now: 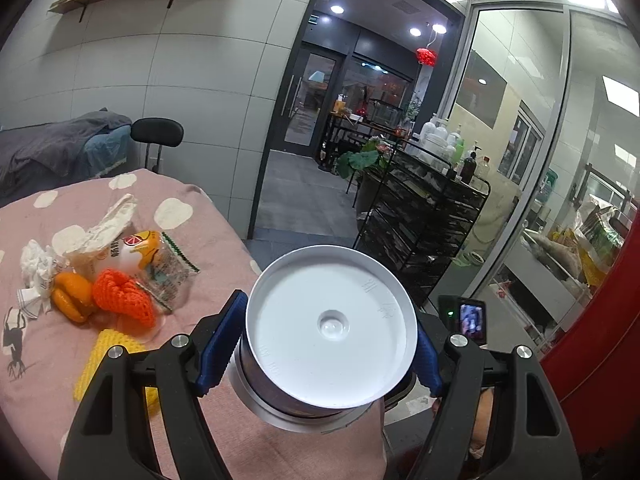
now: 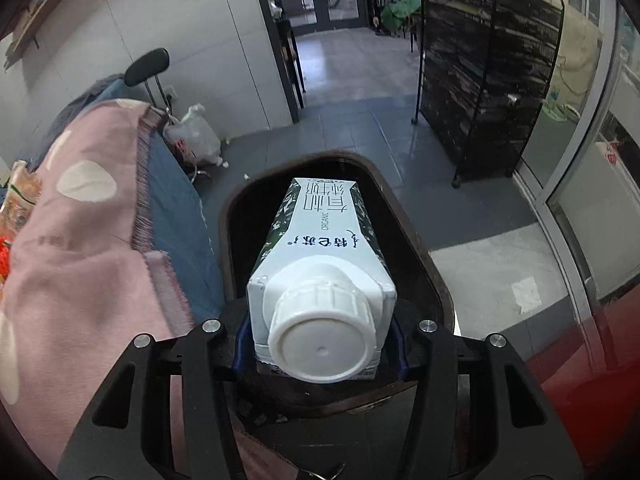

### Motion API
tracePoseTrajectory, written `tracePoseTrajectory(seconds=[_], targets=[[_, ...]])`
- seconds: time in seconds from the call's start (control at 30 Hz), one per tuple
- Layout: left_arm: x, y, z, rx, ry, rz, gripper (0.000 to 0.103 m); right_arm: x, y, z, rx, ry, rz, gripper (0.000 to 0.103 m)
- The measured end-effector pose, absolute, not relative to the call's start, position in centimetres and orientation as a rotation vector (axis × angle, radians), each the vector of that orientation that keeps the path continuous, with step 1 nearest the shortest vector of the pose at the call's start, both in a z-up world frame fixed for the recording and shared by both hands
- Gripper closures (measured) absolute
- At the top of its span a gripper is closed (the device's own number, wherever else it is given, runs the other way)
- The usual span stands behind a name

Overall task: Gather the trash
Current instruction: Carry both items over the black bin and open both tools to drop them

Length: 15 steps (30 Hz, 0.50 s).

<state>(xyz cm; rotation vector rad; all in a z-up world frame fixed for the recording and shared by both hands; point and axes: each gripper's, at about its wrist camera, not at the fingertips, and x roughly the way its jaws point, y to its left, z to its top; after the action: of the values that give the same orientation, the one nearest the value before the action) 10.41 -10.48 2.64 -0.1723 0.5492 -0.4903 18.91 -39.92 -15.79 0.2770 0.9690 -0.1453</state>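
My left gripper (image 1: 324,346) is shut on a round can with a white plastic lid (image 1: 330,326), its blue pads (image 1: 218,350) pressed on both sides, held above the edge of the pink-covered bed (image 1: 120,368). On the bed to the left lies a trash pile: crumpled tissue (image 1: 34,270), a printed plastic wrapper (image 1: 156,256), orange peel (image 1: 70,300), an orange foam net (image 1: 124,300) and a yellow foam net (image 1: 100,360). My right gripper (image 2: 320,346) is shut on a white milk carton (image 2: 320,248) with a screw cap, held over the dark bin (image 2: 416,240).
The pink blanket's edge (image 2: 92,264) hangs just left of the bin. A black wire rack (image 2: 480,72) stands on the grey floor at the right, a white plastic bag (image 2: 196,136) near the wall, a black stool (image 1: 157,133) behind the bed, and something red (image 1: 600,344) at the far right.
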Motion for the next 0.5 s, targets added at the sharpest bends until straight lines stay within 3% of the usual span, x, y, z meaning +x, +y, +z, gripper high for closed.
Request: tracePoseTrajectory(seconds=[0.3, 0.43, 0.5], targets=[[11.9, -13.4, 1.9, -0.176, 0.597, -0.543, 0.031, 22.1, -40.9, -21.8, 0.275, 1.122, -0.162, 0.051], [12.4, -15.0, 1.5, -0.161, 0.616, -0.569, 0.031, 22.2, -40.9, -22.4, 0.280, 1.127, -0.177, 0.031], [12.8, -15.8, 1.3, -0.156, 0.631, -0.586, 0.031, 21.7, -40.9, -22.2, 0.288, 1.119, -0.184, 0.030]])
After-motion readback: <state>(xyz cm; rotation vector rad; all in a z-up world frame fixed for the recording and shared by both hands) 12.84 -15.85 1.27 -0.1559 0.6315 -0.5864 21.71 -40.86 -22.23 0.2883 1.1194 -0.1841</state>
